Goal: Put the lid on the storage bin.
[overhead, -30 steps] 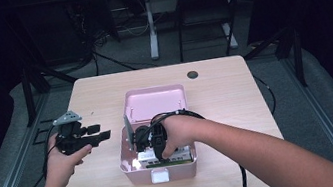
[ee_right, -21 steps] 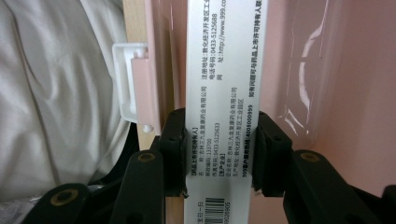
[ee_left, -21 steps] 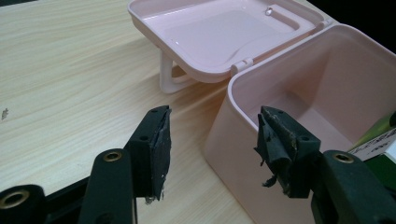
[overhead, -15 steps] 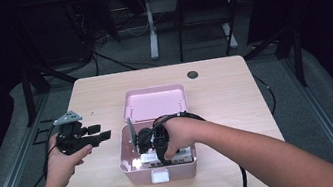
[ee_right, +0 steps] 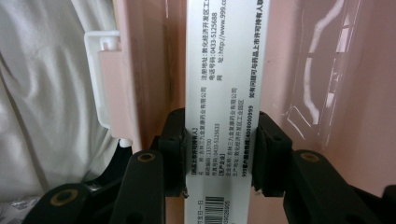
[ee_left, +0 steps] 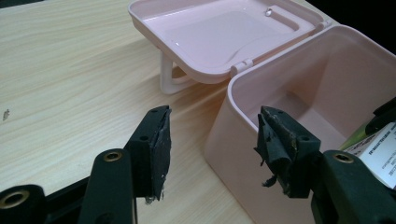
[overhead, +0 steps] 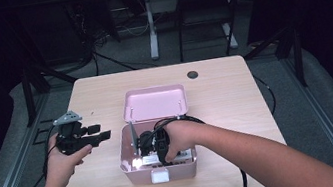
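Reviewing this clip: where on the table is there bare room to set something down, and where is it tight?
Free patches on the table: the wide strip right of the pink box, the far edge around the dark round spot, and the far left corner beyond the left gripper. Crowded: inside the box, where the right gripper clamps a white printed carton, and behind it, where the open lid lies.

a narrow white carton [ee_right: 226,93] printed with black text and a barcode stands on edge inside the pink box [overhead: 130,162], close to its front wall and clamped across its width. the box sits near the worktop's front edge, about midway along it, its hinged lid [overhead: 156,102] thrown open and lying back toward the far edge.
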{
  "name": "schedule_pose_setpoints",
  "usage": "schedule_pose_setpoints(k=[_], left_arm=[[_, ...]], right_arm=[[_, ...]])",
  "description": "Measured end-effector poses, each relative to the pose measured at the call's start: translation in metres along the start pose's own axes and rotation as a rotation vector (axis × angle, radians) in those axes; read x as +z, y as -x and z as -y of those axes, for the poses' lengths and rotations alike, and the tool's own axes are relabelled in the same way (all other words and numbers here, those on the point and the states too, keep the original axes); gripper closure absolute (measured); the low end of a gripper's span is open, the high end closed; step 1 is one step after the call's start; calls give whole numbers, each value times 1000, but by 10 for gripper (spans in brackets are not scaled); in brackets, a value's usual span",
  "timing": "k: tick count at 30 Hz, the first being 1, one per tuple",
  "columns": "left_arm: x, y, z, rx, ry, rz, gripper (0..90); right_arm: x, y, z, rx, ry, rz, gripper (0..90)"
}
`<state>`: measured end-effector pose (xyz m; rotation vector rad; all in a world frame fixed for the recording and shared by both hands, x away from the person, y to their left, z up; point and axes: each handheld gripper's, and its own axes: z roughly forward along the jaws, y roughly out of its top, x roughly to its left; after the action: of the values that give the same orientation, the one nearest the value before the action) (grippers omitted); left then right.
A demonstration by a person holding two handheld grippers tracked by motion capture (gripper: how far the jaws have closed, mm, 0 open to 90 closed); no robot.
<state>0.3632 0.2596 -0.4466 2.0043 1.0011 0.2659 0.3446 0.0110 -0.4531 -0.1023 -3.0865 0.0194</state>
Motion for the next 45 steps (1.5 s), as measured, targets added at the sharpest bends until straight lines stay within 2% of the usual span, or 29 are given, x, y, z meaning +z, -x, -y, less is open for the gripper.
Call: schedule_pose_setpoints(k=[23,41,45], left_arm=[[0,0,0,-2,5,-4,447],[1,0,0,0,1,-3,446],[1,0,0,0,1,-3,447]], right_arm=[[23,7,2,2,-2,-31,612],[20,8,4,50,9,-46,589],[18,7,6,35,17,-41,607]])
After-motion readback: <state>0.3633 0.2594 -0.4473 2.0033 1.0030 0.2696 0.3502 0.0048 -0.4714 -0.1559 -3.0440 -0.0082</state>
